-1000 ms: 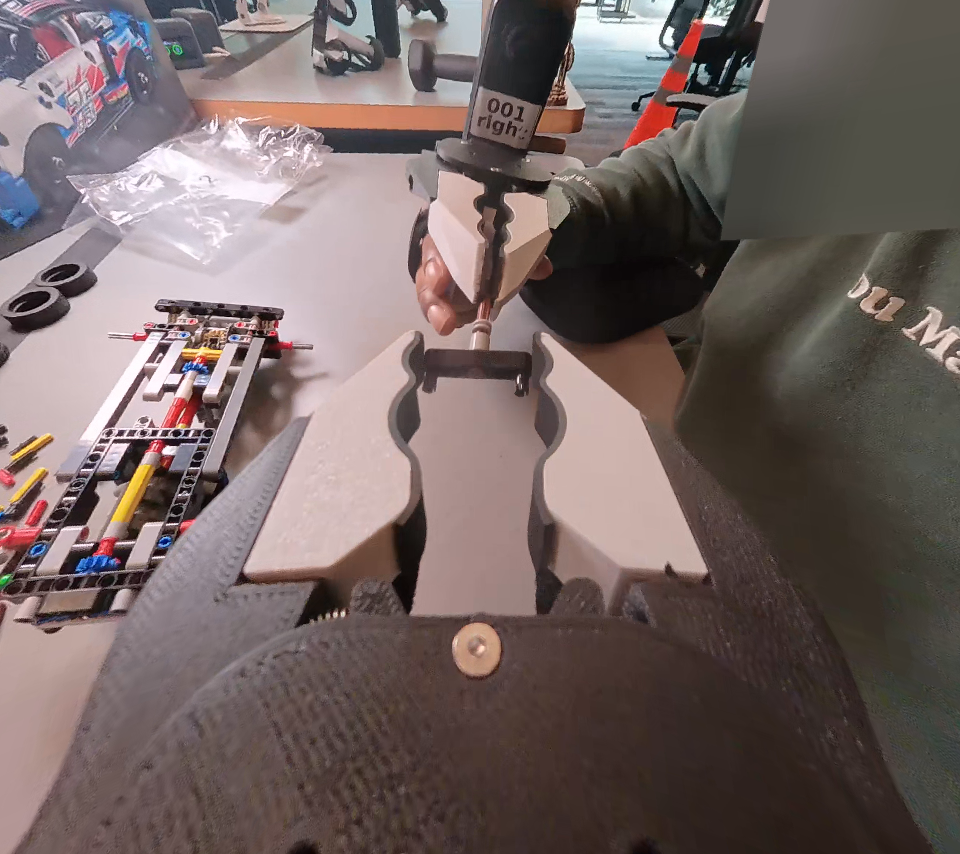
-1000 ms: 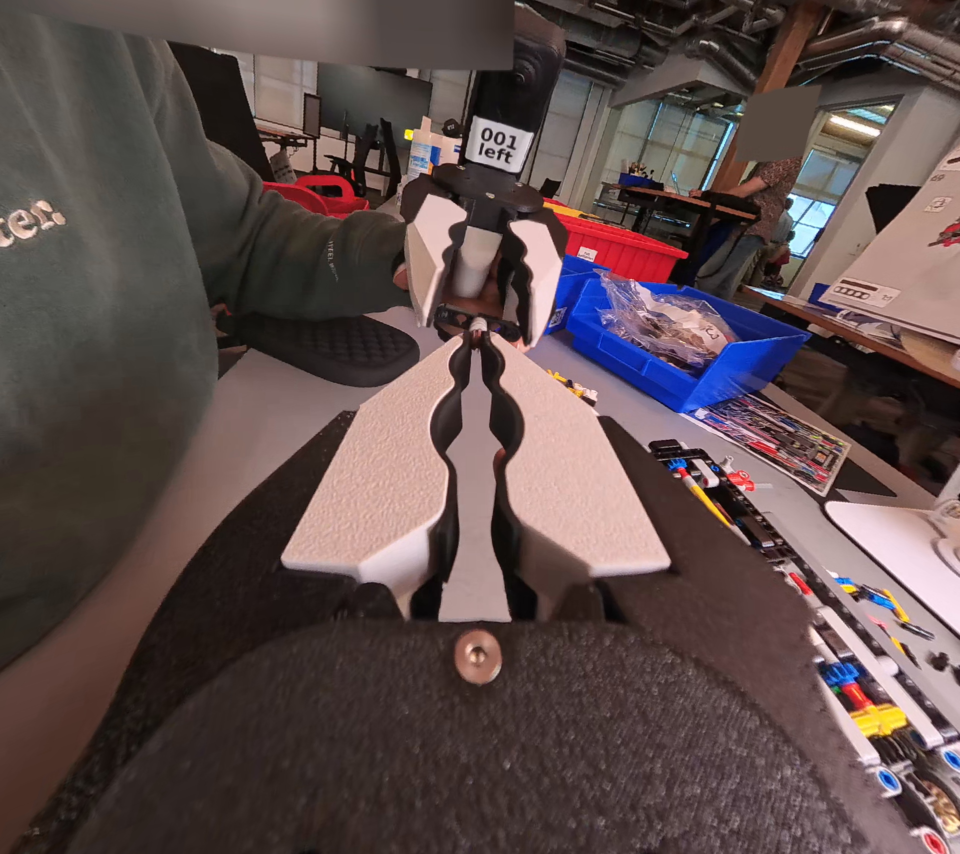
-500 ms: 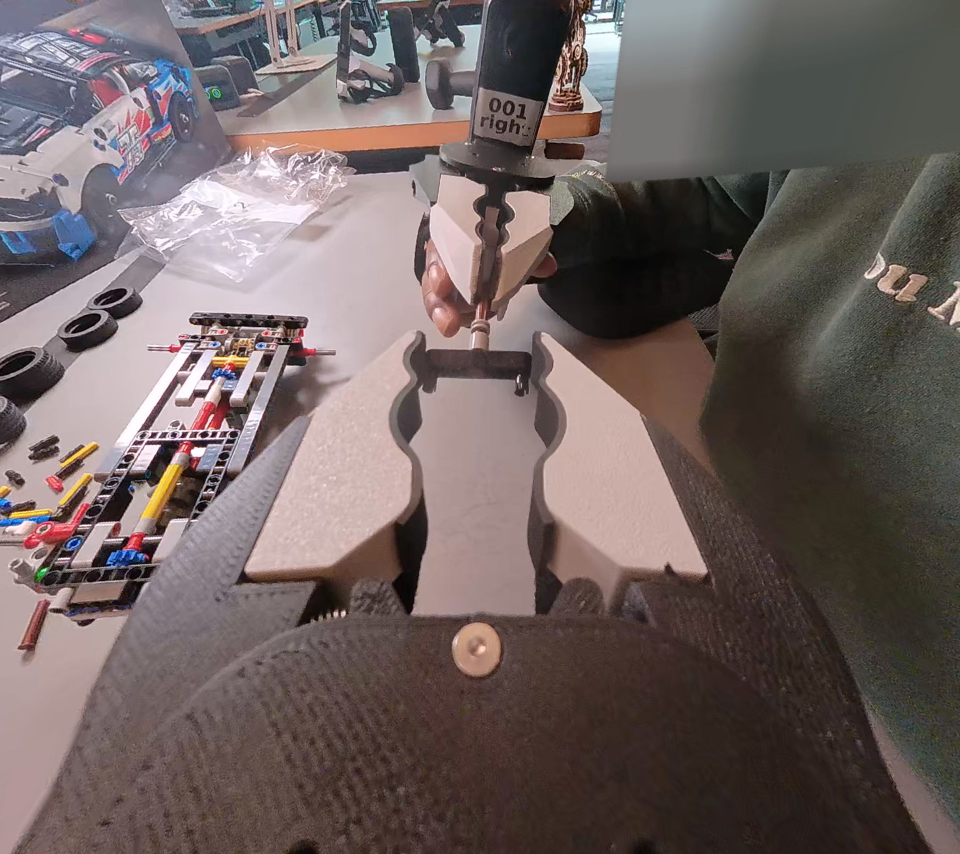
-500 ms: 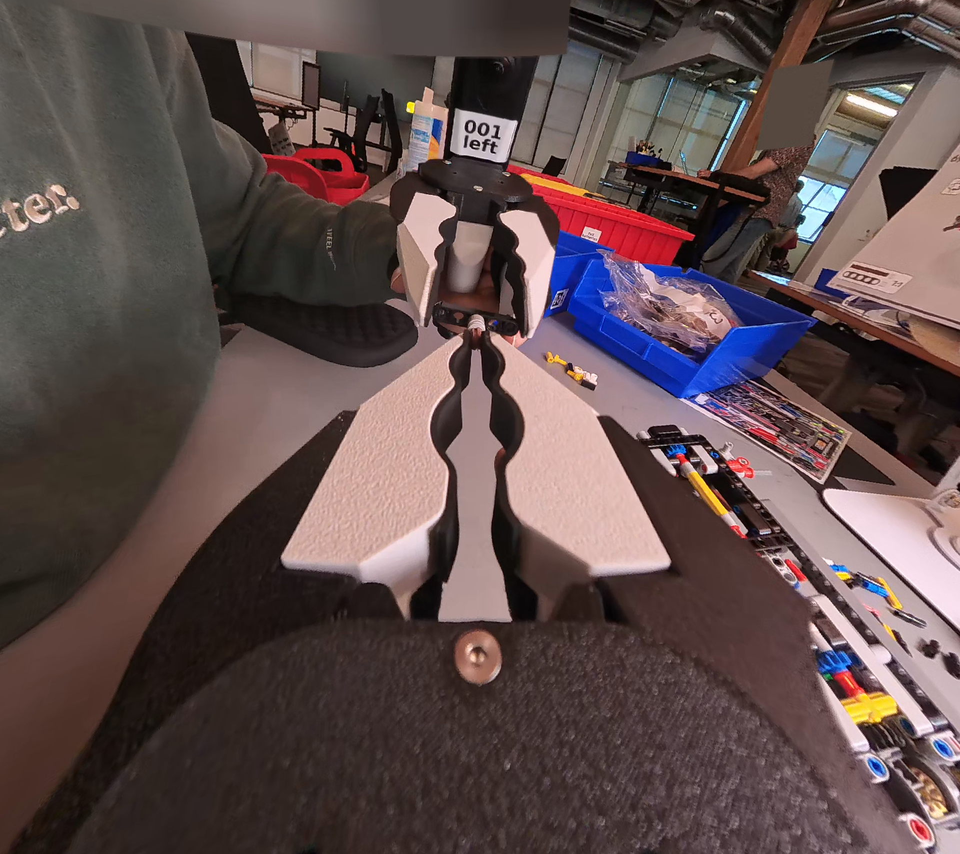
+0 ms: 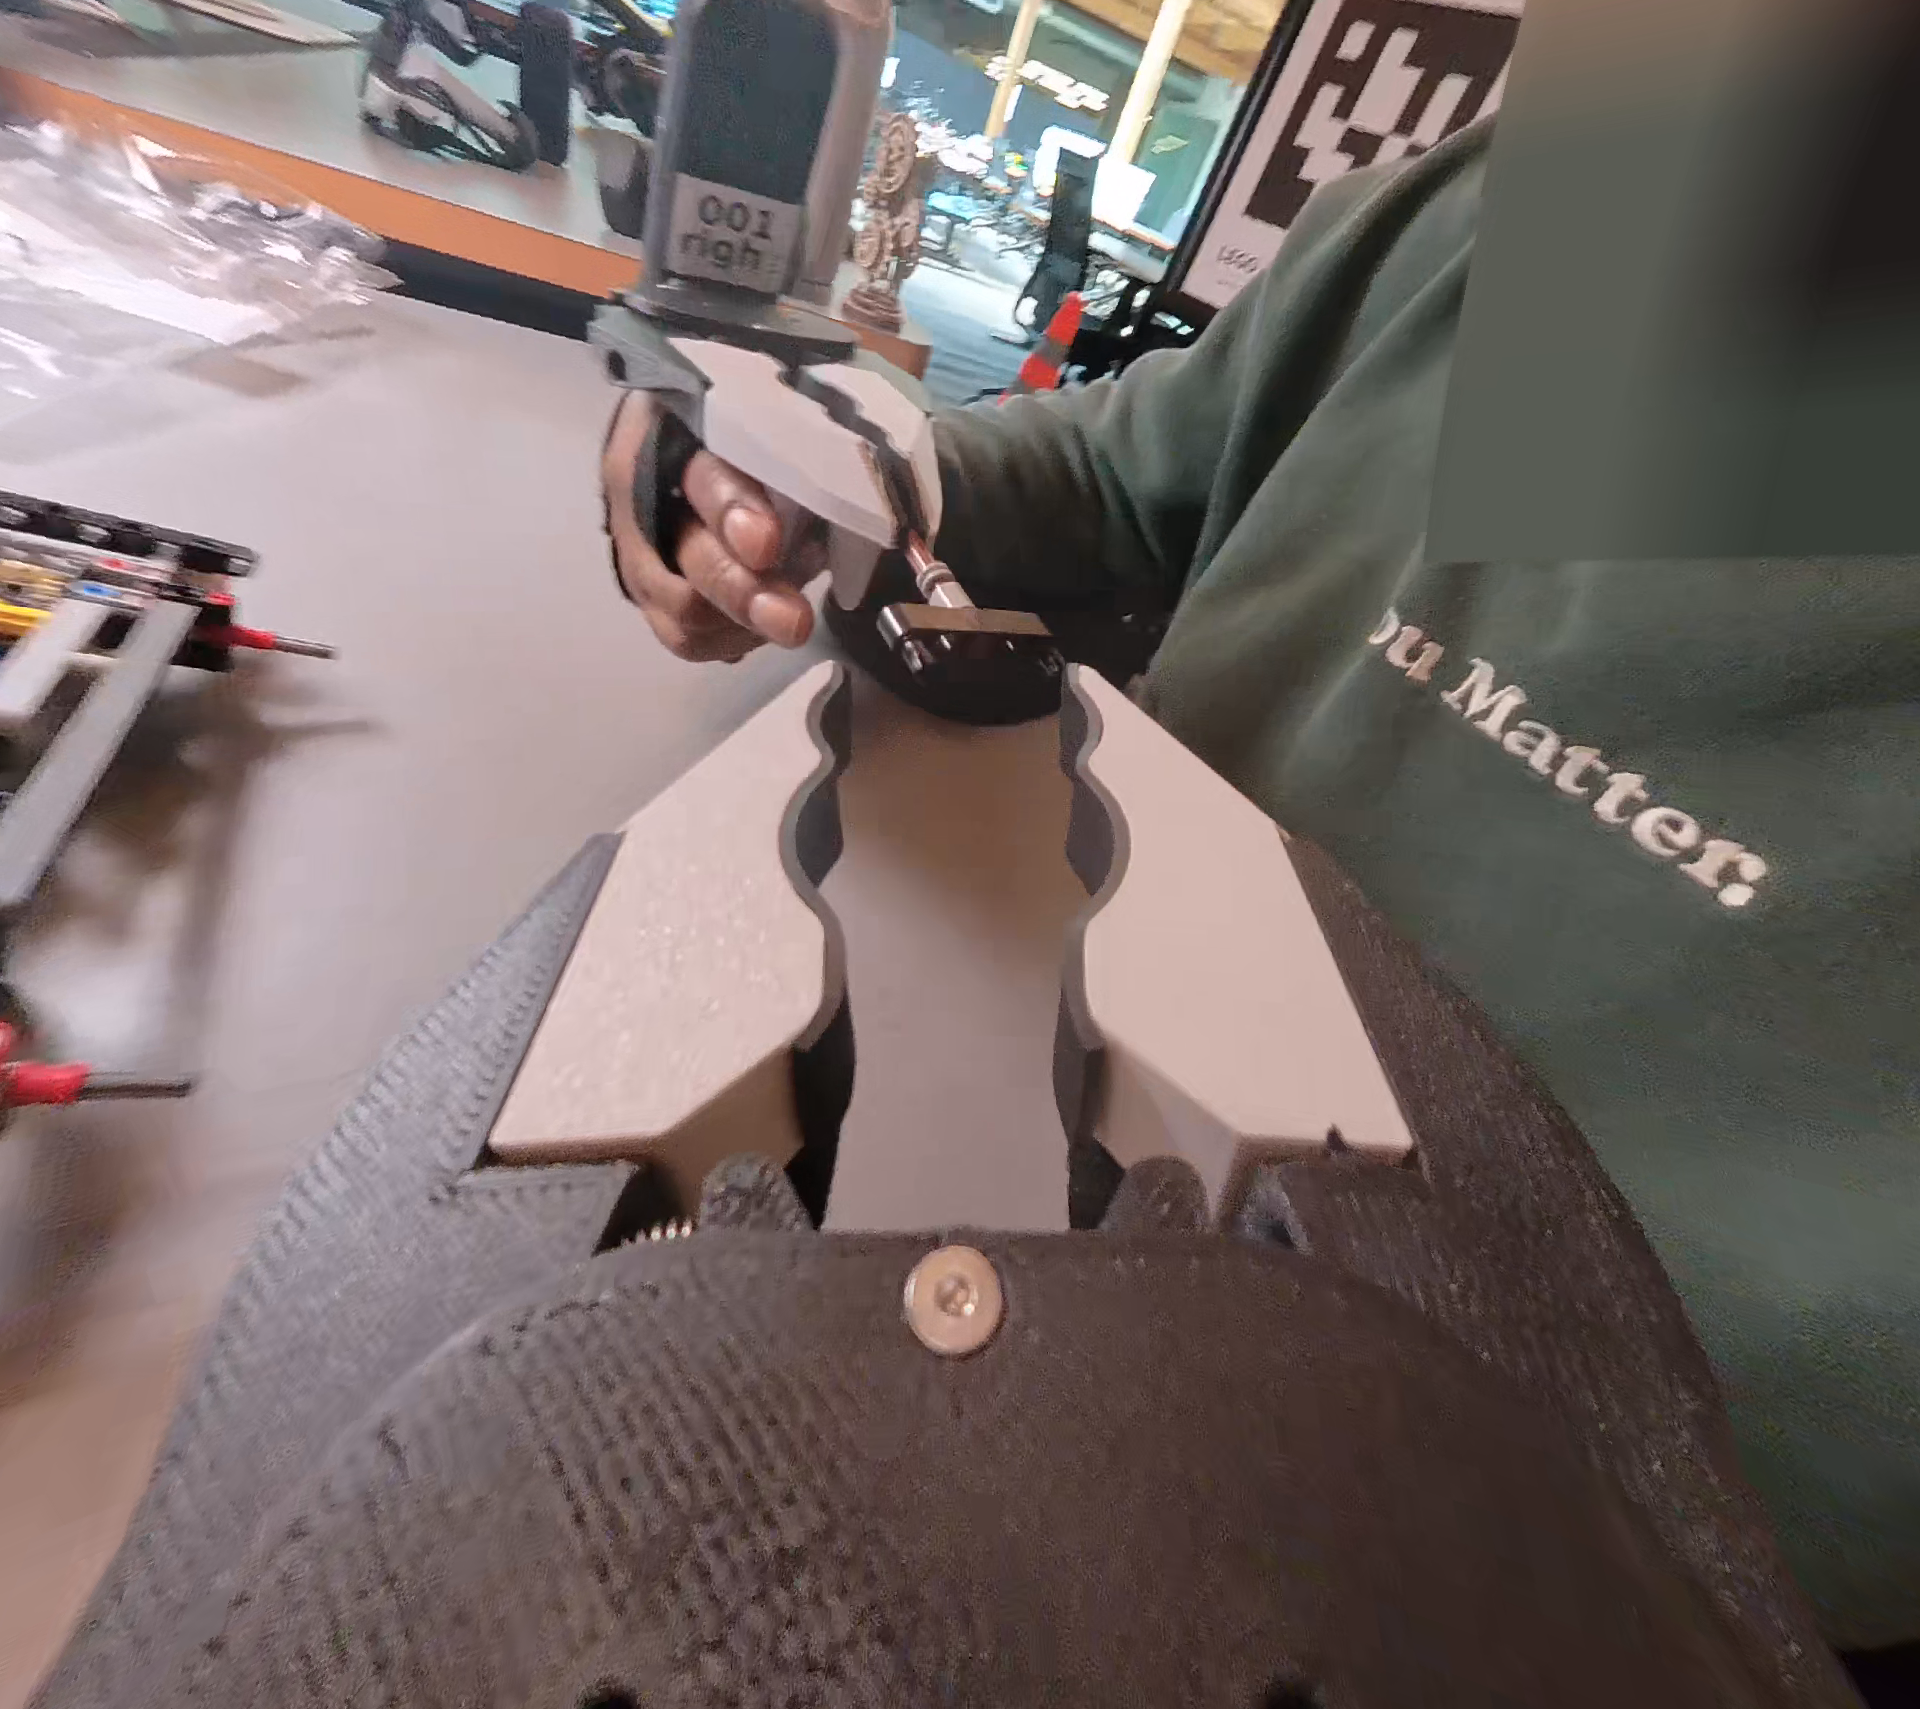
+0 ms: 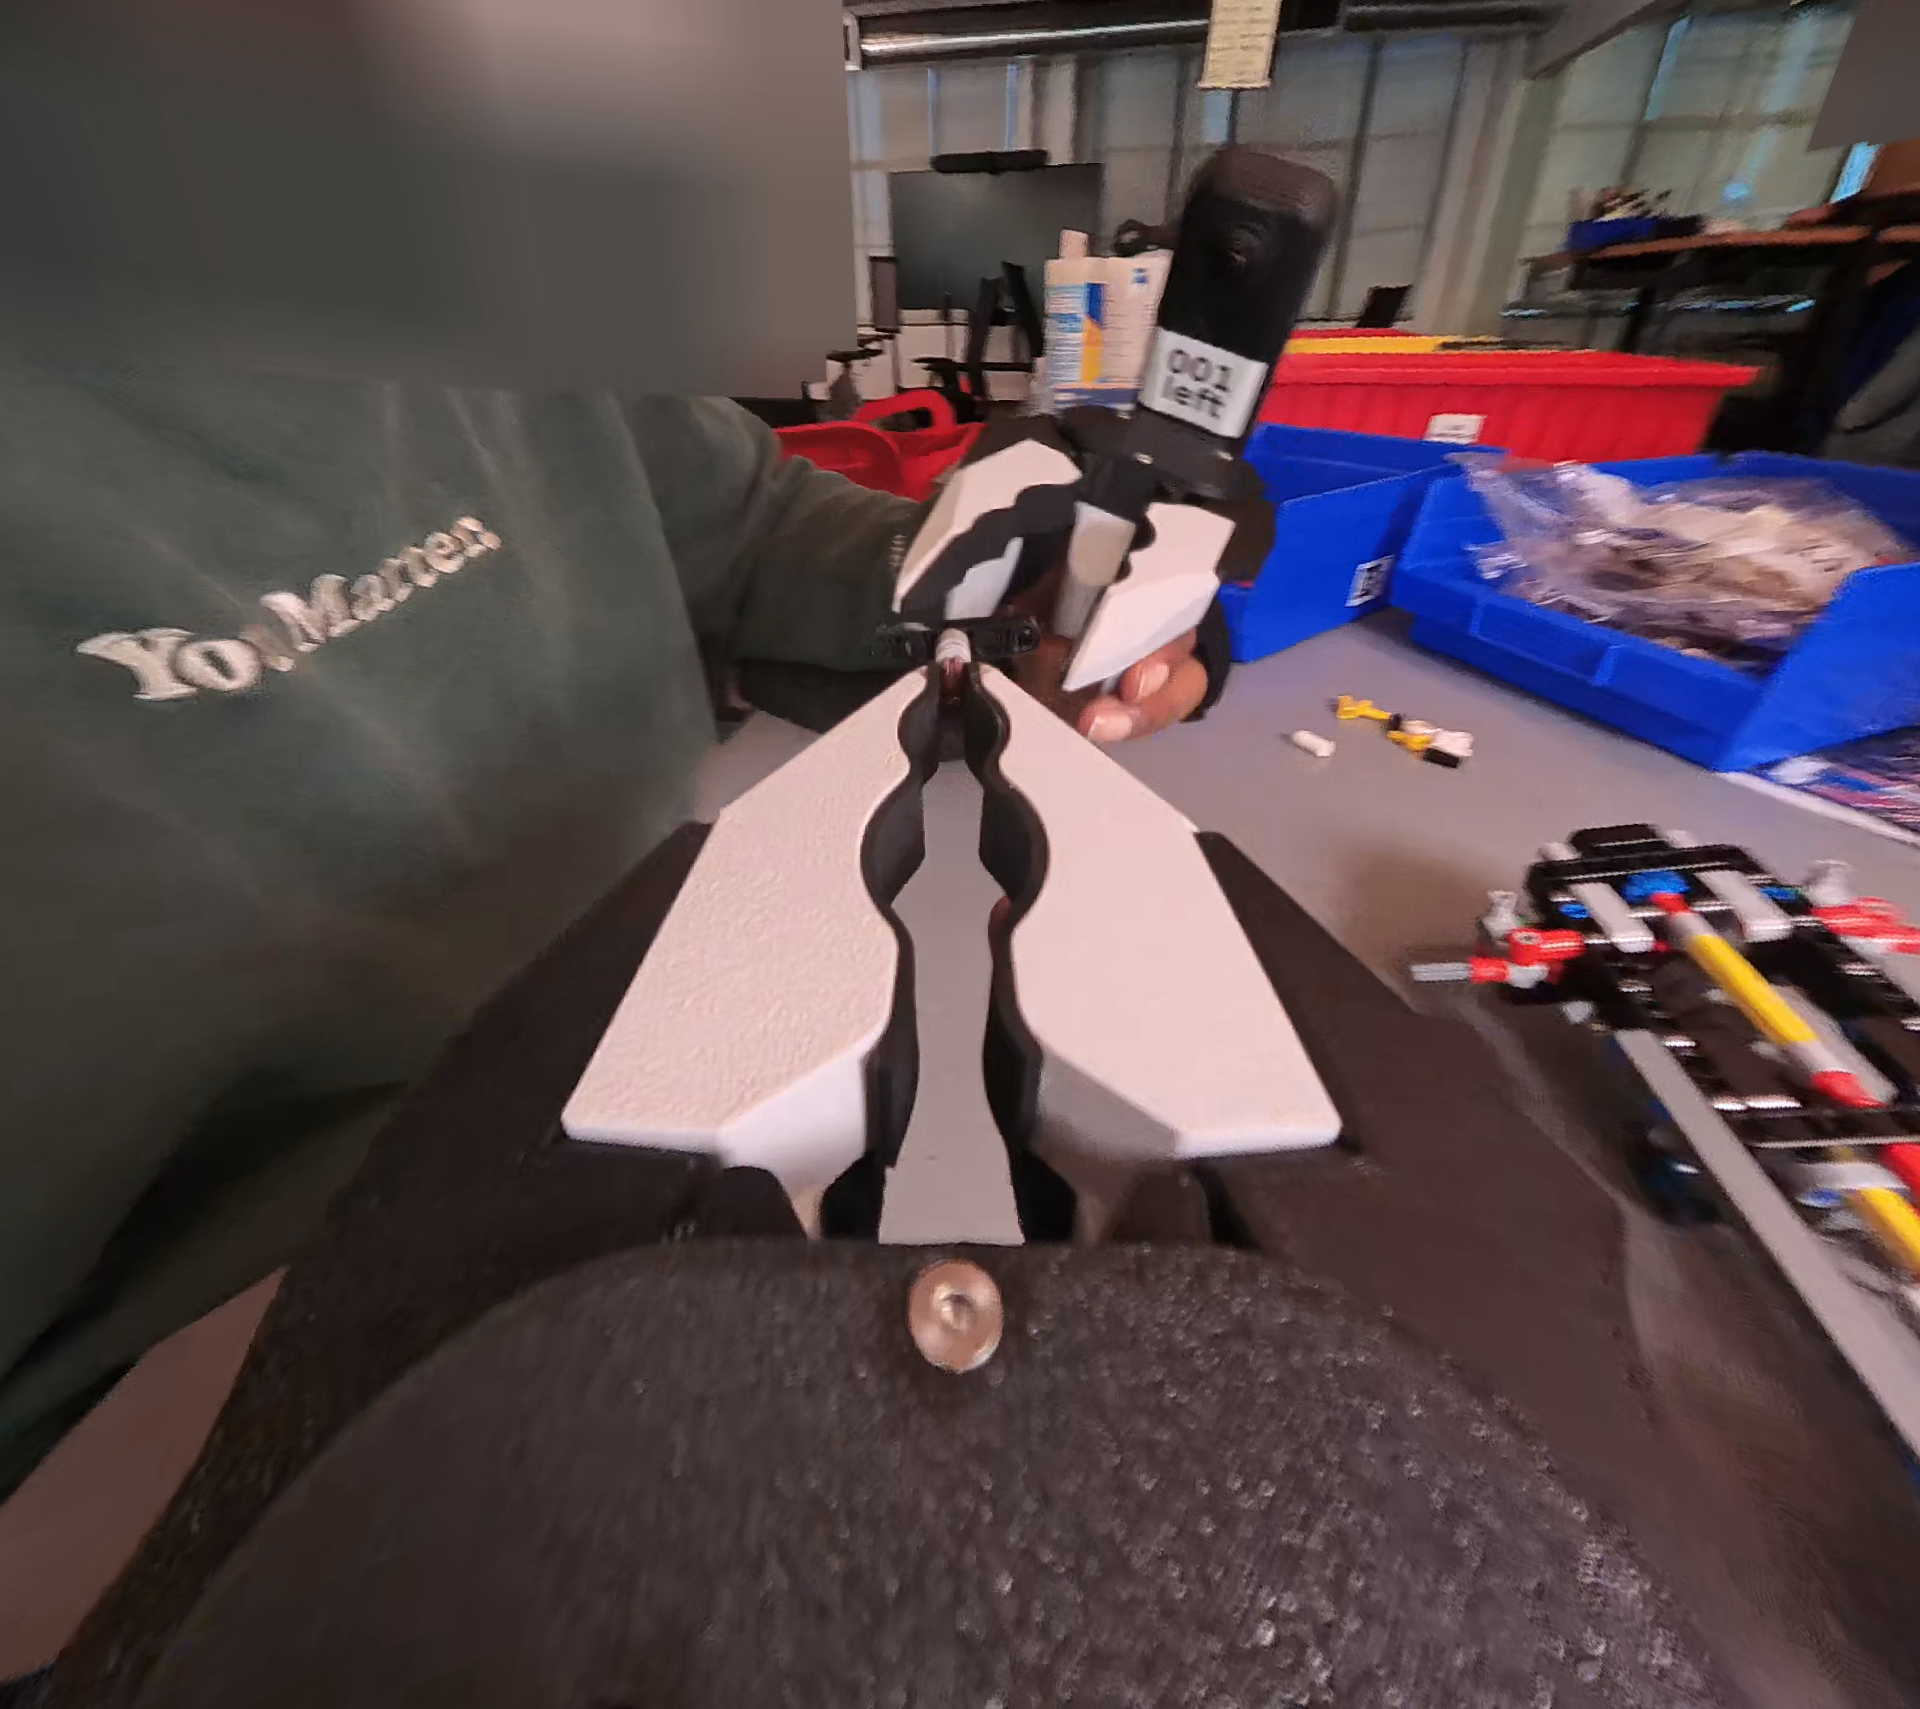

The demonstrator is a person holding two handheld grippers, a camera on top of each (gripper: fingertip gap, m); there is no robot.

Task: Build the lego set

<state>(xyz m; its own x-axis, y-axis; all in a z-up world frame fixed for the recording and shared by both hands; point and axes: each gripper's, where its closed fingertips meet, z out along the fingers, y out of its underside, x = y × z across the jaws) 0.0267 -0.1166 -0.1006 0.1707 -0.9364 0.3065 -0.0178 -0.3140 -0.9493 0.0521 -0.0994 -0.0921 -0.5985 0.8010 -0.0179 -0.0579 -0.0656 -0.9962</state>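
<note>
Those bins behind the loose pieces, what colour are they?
The bins are blue, with a red tub behind; the right wrist view shows them best.

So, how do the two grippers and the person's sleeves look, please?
Both the left gripper and the right gripper have pale wedge-shaped fingers with wavy dark inner edges on a black textured body, plus a black upright handle bearing a small label. The sleeves are dark green.
</note>
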